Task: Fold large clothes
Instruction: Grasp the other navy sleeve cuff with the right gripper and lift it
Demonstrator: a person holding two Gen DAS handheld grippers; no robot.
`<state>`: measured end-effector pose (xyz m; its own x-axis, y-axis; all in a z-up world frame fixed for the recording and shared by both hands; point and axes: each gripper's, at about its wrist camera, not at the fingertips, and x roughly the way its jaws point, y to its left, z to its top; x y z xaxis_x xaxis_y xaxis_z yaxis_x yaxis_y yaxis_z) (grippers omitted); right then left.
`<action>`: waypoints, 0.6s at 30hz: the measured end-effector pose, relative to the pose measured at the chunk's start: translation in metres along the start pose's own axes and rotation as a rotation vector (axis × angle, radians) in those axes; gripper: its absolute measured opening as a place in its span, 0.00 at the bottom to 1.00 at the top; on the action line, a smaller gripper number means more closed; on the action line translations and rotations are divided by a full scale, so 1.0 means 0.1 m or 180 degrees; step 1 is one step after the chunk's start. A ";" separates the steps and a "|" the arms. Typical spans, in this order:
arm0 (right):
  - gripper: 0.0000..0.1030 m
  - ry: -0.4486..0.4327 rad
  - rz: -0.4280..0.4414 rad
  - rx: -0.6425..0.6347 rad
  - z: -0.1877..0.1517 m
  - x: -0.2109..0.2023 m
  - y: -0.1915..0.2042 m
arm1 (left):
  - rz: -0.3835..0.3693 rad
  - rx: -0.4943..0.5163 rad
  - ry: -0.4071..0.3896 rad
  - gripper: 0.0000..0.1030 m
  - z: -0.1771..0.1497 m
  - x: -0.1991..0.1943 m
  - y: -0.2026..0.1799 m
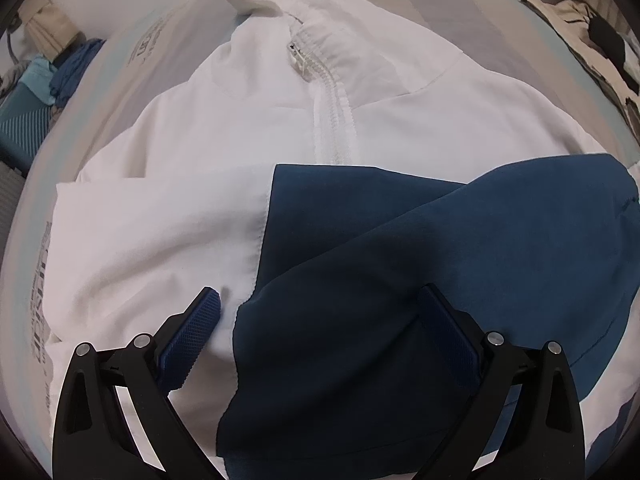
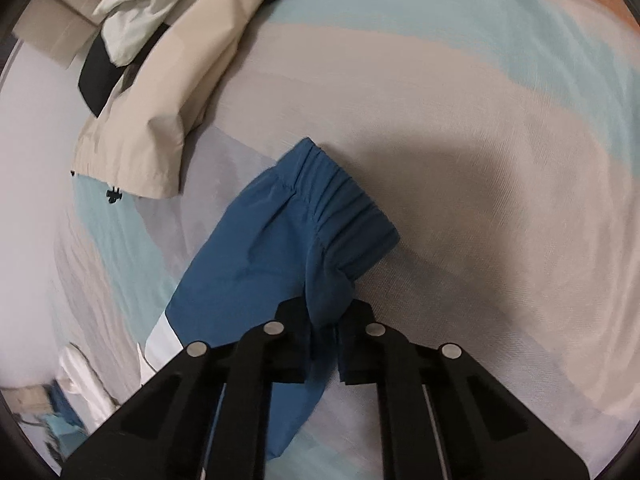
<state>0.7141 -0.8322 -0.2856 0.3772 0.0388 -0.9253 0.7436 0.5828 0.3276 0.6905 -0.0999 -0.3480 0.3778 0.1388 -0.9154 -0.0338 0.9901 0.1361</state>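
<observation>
A white zip-up jacket (image 1: 248,128) with blue sleeves lies on the bed, zipper (image 1: 334,120) up, collar at the top of the left wrist view. A blue sleeve (image 1: 400,280) is folded across its lower front. My left gripper (image 1: 320,304) is open, its fingers spread just above this blue fabric and the white panel, holding nothing. In the right wrist view my right gripper (image 2: 325,320) is shut on the blue sleeve (image 2: 272,248) just behind its gathered elastic cuff (image 2: 352,212), which lies out over the bedsheet.
The striped grey, beige and light-blue bedsheet (image 2: 480,140) covers the bed. A beige and black jacket (image 2: 160,80) lies at the upper left of the right wrist view and shows at the right edge of the left wrist view (image 1: 592,48). Blue clothes (image 1: 68,72) sit at the left.
</observation>
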 end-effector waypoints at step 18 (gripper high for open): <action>0.04 -0.0506 -0.0009 -0.1469 -0.79 -0.71 1.28 | -0.0044 -0.0040 -0.0124 0.93 -0.04 -0.19 -0.04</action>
<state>0.7389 -0.6959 -0.1928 0.4820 -0.0667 -0.8736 0.4359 0.8832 0.1730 0.6803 -0.1064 -0.3330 0.4142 0.1244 -0.9017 -0.0398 0.9921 0.1186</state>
